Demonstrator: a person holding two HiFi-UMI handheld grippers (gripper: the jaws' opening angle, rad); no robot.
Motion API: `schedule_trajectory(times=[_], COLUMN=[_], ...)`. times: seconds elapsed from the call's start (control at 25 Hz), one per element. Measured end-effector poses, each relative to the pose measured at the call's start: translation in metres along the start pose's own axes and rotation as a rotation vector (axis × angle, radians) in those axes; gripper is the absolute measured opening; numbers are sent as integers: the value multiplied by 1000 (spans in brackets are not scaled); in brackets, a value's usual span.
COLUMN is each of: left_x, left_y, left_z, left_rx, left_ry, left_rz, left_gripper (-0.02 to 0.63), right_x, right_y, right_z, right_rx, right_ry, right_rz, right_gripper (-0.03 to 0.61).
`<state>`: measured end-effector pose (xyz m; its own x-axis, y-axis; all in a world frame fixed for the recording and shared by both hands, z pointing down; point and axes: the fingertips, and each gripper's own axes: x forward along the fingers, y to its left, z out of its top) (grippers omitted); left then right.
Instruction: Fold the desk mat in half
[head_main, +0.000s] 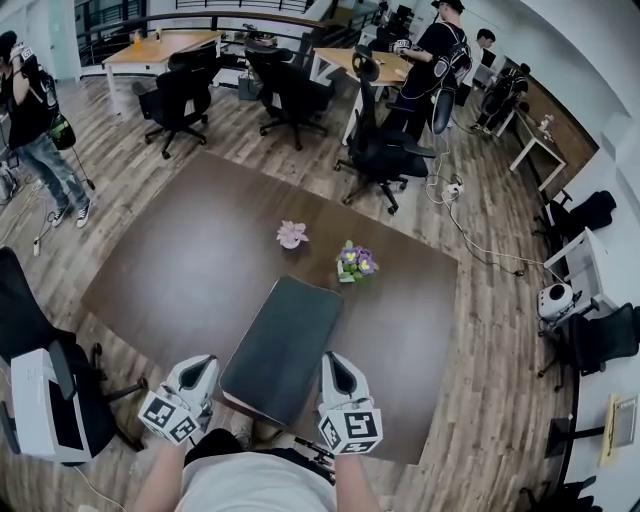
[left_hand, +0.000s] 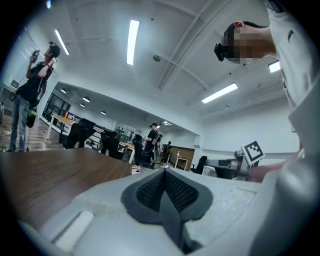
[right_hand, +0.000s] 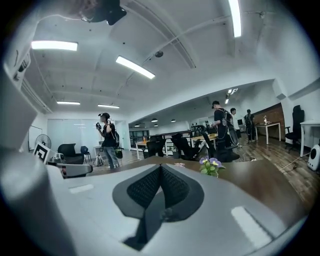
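Note:
A dark grey desk mat lies flat on the brown table, with its near edge at the table's front edge. My left gripper sits just left of the mat's near left corner, with a strip of table between them. My right gripper is against the mat's near right edge. In both gripper views the black pads meet along a line, with nothing visible between them. Both look level across the tabletop, and the mat does not show in either.
A pink flower and a small pot of purple flowers stand on the table beyond the mat. Black office chairs ring the far side, one chair is at my left, and people stand further back.

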<state>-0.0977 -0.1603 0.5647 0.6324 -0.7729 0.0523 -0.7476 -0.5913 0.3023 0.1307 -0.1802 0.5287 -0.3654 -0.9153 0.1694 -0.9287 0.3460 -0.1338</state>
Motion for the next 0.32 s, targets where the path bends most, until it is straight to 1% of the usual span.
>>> schedule_trajectory(times=[0.32], left_x=[-3], left_y=[19], left_z=[-6], left_rx=[-19], left_ry=[22], left_rz=[24], left_gripper=[6], right_x=[17], right_y=[-2], right_z=[-4], right_rx=[15], right_ry=[22], right_rz=[-14], right_gripper=[-2])
